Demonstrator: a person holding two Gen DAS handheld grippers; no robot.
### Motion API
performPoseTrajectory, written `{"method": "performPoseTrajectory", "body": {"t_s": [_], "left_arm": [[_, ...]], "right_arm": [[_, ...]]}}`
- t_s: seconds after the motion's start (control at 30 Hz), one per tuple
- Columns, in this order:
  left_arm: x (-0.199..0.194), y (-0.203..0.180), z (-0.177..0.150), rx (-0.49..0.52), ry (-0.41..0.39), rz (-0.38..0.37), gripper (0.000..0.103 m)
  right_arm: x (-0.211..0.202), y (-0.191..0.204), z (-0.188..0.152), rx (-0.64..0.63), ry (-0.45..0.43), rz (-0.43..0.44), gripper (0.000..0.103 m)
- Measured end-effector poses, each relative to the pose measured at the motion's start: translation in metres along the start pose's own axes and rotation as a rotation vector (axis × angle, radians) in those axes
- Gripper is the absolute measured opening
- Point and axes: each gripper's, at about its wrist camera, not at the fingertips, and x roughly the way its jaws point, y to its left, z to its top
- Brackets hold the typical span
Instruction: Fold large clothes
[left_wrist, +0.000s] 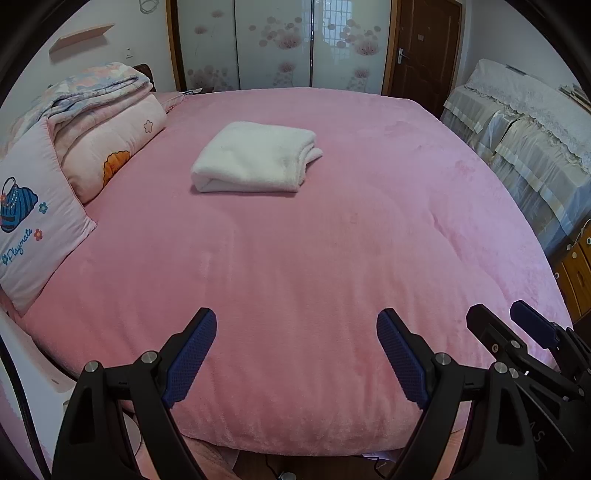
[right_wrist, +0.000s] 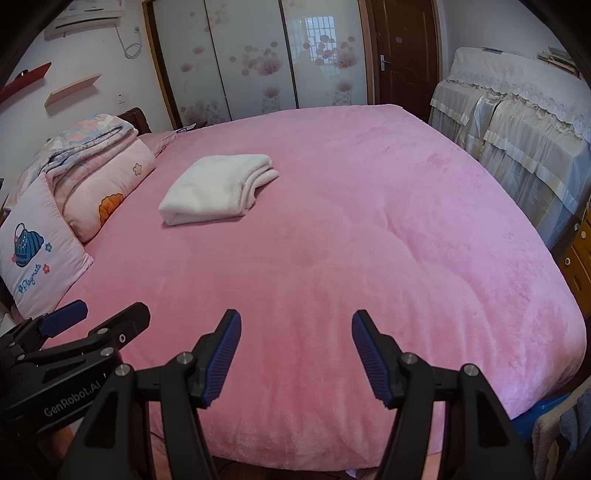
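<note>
Left gripper, right gripper: jaws spread, empty, hanging over near edge of bed. White garment mid-bed, well apart from both, already folded into neat stack. Folding looks done; nothing left visible.

A home bedroom — pink-covered bed, pillow, sliding wardrobe doors, wooden door.

The bed cover is pink plush cloth, soft and matt; the folded white garment looks like thick fleece (a little fluffy at the edges); the pillow is smooth cotton-like cloth; the left gripper is matt black plastic with ribbed blue pads and shiny metal pins; the wardrobe doors are glossy.
</note>
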Motion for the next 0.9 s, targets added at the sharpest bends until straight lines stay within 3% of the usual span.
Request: {"method": "performPoseTrajectory", "body": {"t_s": [0.9], "left_arm": [[0.012, -0.001, 0.001, -0.007, 0.032, -0.002, 0.087]], "right_arm": [[0.014, 0.000, -0.002, -0.006, 0.009, -0.010, 0.063]]}}
